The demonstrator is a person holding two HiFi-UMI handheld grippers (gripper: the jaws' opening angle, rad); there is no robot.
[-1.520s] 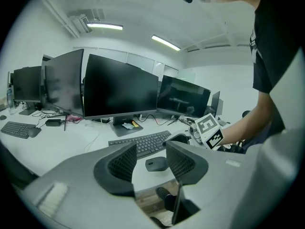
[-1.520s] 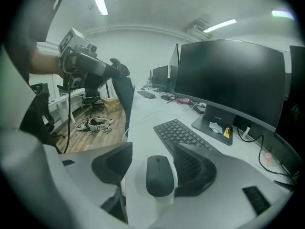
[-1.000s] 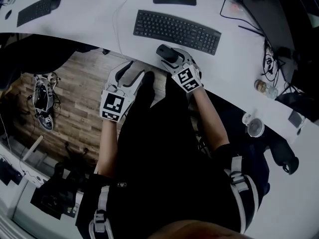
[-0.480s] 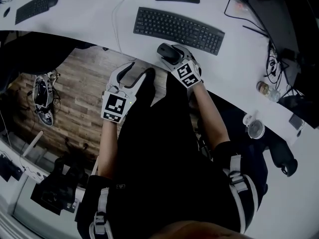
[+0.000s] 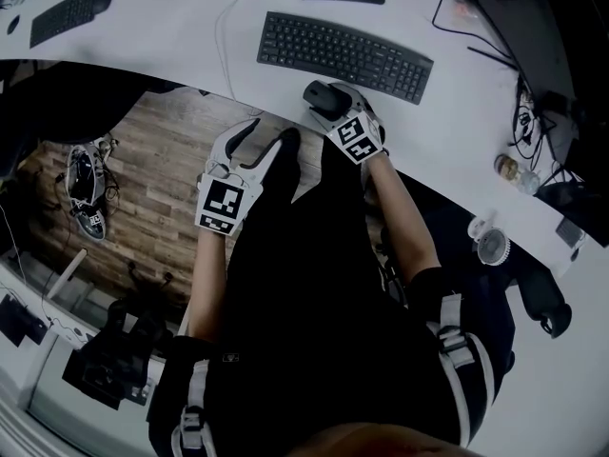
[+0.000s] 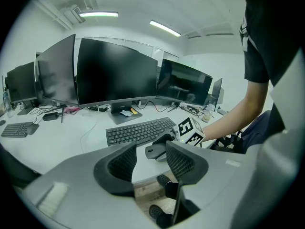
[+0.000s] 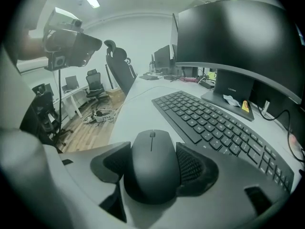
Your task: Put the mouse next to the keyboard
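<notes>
Mouse gripped between right gripper jaws.

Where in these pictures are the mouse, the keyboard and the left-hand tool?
mouse [image 7: 151,163]: right gripper view, middle of its top shell.
keyboard [image 5: 344,55]: head view, middle of its key field.
left tool [image 5: 270,133]: head view, the gap midway between its open tips.

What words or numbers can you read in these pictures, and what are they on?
None can be read for sure.
Pale brand mark on the black monitor stand: too small.
Key letters on the black flat keyboard: blurred.
Yellow tag on that stand: too small.
Black-and-white marker cube: patterns only, no words.
Dark grey plastic mouse: no print.
</notes>
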